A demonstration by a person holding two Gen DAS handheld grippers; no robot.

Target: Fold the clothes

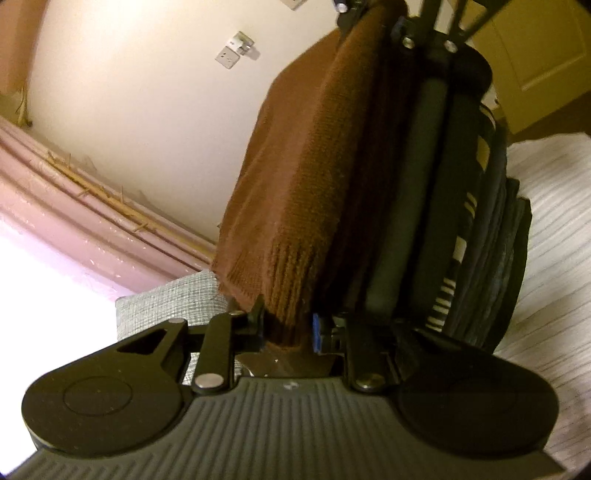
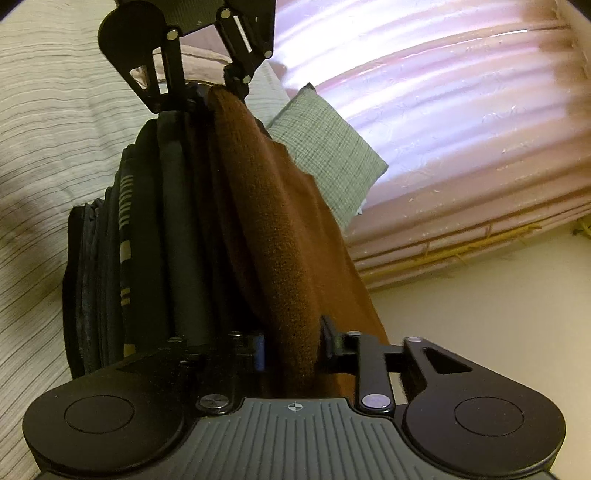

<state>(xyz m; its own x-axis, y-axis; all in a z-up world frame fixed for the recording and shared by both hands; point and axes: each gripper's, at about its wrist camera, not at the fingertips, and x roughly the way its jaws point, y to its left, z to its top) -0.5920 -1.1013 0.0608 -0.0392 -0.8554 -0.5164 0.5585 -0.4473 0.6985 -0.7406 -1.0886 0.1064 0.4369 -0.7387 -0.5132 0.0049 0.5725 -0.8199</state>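
A brown knit garment (image 1: 314, 166) (image 2: 280, 221) is stretched between my two grippers, lying along the top of a stack of folded dark clothes (image 1: 480, 240) (image 2: 140, 240) on the bed. My left gripper (image 1: 286, 328) is shut on the ribbed end of the garment. Its black frame also shows at the far end in the right wrist view, the left gripper (image 2: 207, 92) still on the cloth. My right gripper (image 2: 291, 347) is shut on the opposite end. From the left wrist, the right gripper (image 1: 376, 18) appears at the top of the picture.
The stack rests on a pale striped bed sheet (image 1: 554, 221) (image 2: 44, 147). A grey checked pillow (image 1: 166, 299) (image 2: 325, 147) lies past the stack. Behind it hang pink curtains (image 1: 74, 203) (image 2: 443, 110) against a cream wall (image 1: 147, 110) with a socket (image 1: 231, 55).
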